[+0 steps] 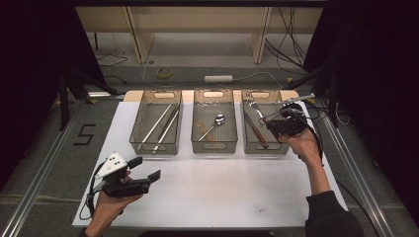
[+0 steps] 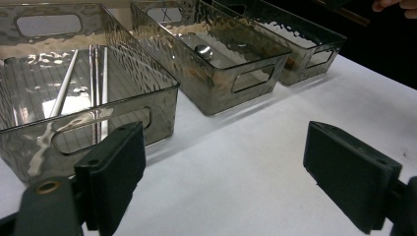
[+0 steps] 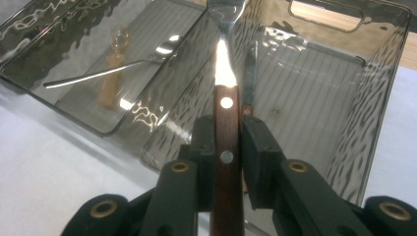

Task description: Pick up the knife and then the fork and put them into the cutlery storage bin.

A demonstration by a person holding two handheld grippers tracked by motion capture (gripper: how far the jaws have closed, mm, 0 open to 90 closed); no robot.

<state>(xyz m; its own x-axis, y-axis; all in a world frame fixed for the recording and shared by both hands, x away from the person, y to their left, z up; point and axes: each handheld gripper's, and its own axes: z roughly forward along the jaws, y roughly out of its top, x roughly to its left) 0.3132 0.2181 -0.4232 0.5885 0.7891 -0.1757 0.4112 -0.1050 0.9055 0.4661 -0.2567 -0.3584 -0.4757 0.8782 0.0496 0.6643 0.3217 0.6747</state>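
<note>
Wooden-handled fork [image 3: 227, 128] — clamped between right hand-held gripper [image 3: 227, 147] jaws.

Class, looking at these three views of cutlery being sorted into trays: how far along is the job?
Done: chopsticks lie in the left tray, a spoon in the middle tray. In hand: the right hand-held gripper is clamped on a wooden-handled fork above the right tray, which already holds another utensil. Left: lowering and releasing the fork. The left hand-held gripper is open.

The fork [image 3: 227, 93] is showing a glossy metal neck and a smooth, riveted wood handle. The bins [image 3: 378, 88] are appearing as rippled, shiny smoked plastic. The matt black gripper [image 3: 227, 147] pads are looking rubbery. The desk [image 2: 255, 162] is presenting a matt white surface.
</note>
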